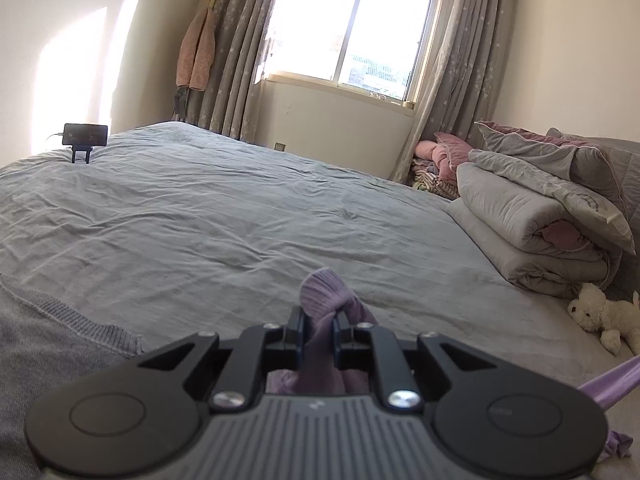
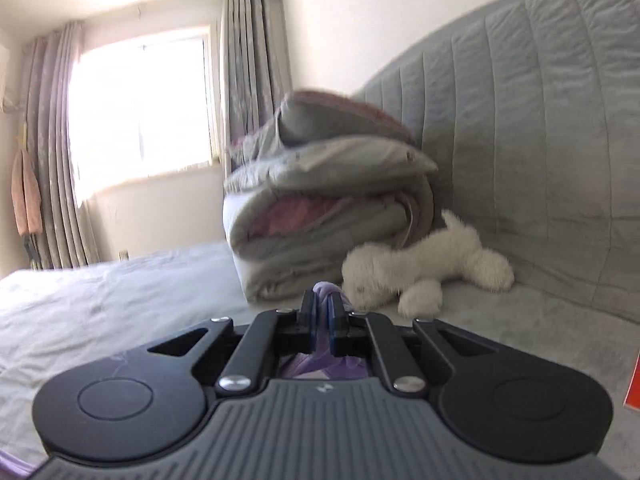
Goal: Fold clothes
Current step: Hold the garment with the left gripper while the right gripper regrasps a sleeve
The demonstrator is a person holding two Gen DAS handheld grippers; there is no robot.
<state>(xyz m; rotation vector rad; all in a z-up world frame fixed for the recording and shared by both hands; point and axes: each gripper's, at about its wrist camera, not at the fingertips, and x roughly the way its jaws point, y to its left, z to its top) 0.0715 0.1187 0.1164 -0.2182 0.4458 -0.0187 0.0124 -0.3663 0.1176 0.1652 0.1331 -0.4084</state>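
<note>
A lilac ribbed knit garment [image 1: 320, 300] bunches up between the fingers of my left gripper [image 1: 319, 322], which is shut on it low over the grey bed sheet [image 1: 208, 216]. A taut strip of the same lilac cloth [image 1: 612, 380] runs off at the right edge of the left wrist view. In the right wrist view my right gripper [image 2: 325, 312] is shut on another fold of the lilac garment [image 2: 325, 292], which pokes up between the pads. A grey knit garment [image 1: 48, 340] lies on the bed at the lower left.
Folded grey and pink duvets [image 1: 532, 216] are stacked at the head of the bed by the padded headboard [image 2: 520, 128]. A white plush dog [image 2: 424, 268] lies beside them. A phone on a stand [image 1: 85, 136] sits at the far left bed edge. Curtains frame a window [image 1: 352, 36].
</note>
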